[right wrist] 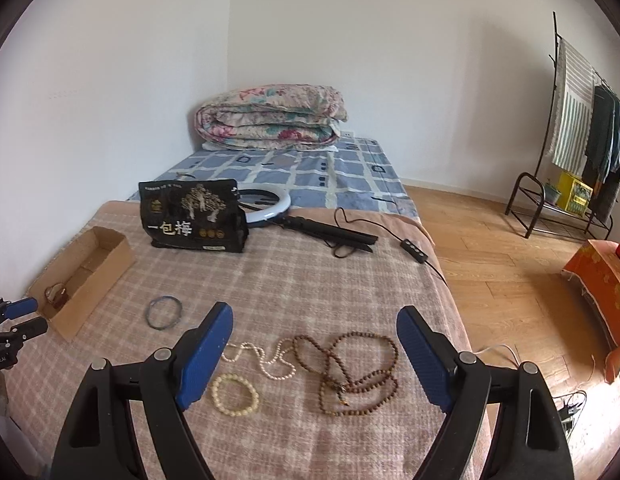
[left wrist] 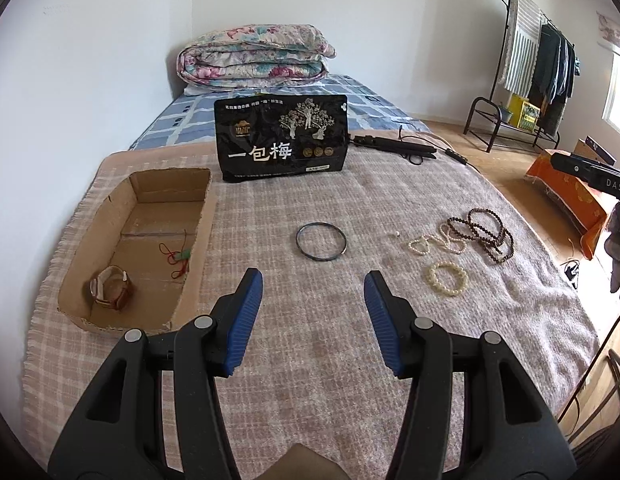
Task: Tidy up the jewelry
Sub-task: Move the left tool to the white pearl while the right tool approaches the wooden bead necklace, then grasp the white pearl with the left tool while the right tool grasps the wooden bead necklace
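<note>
Four loose pieces are left on the blanket (right wrist: 310, 280) of the bed. A thin dark bangle (left wrist: 321, 241) lies flat just ahead of the left gripper (left wrist: 313, 308), whose jaws are spread with nothing between them. It looks rigid and light, probably slick, so it's best pinched across one side of the rim, with a pad inside the hoop and a pad outside.

Right below the right gripper (right wrist: 315, 354), also spread wide and empty, a cream bead bracelet (right wrist: 235, 395) sits near the left finger. Ahead of it are a pearl strand (right wrist: 270, 360) and a long brown bead necklace (right wrist: 354, 372), loosely tangled where they cross. These will be floppy and can drag each other along, so a bunched section should be grabbed rather than a single bead. Separating them first seems wise.

Off to the left gripper's left, the cardboard box (left wrist: 206, 216) already holds a watch (left wrist: 110, 288) and a red-corded pendant (left wrist: 182, 257). Further ahead a black snack bag (left wrist: 282, 138) stands upright.
</note>
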A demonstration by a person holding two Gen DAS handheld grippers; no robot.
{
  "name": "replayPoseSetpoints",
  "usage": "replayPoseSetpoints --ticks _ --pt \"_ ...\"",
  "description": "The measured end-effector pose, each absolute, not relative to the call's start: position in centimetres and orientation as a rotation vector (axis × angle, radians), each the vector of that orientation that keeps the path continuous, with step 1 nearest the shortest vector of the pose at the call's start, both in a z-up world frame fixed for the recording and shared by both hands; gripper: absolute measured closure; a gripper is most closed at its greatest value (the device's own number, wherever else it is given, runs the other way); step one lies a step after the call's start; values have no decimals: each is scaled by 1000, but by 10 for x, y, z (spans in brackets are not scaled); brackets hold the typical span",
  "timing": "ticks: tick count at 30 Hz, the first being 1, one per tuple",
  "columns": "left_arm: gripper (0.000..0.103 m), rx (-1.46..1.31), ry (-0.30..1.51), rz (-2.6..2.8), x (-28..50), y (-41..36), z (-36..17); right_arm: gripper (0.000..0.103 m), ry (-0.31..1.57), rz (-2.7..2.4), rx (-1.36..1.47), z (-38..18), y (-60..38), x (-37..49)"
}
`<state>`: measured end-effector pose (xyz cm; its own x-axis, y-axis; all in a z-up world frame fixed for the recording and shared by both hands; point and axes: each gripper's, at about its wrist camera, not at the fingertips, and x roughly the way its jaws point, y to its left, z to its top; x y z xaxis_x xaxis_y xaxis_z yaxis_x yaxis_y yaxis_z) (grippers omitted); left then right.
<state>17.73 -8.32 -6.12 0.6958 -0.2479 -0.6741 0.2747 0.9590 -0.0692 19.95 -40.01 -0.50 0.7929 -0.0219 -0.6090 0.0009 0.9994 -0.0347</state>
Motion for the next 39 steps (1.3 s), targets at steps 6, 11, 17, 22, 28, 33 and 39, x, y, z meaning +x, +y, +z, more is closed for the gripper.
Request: replayPoseSetpoints --ticks 6,11,17,22,28,33,39 --pt "49 53 785 -345 181 -103 -80 13 713 -48 -11 -36 -440 201" --pt "49 48 828 -395 184 -117 -99 11 777 -1 3 -65 -458 209" --pt "49 76 873 -447 188 -137 -123 11 844 57 -66 -94 -459 221" --pt "63 115 915 -495 191 -157 -144 17 885 99 -89 -116 -458 232" --pt "74 141 966 -528 195 -174 -167 24 917 173 -113 -134 -452 243" --pt "76 135 977 -533 199 -181 -176 33 950 215 -154 -148 -446 256" --pt "77 125 987 -530 202 -181 -182 35 988 265 -185 -164 -440 270"
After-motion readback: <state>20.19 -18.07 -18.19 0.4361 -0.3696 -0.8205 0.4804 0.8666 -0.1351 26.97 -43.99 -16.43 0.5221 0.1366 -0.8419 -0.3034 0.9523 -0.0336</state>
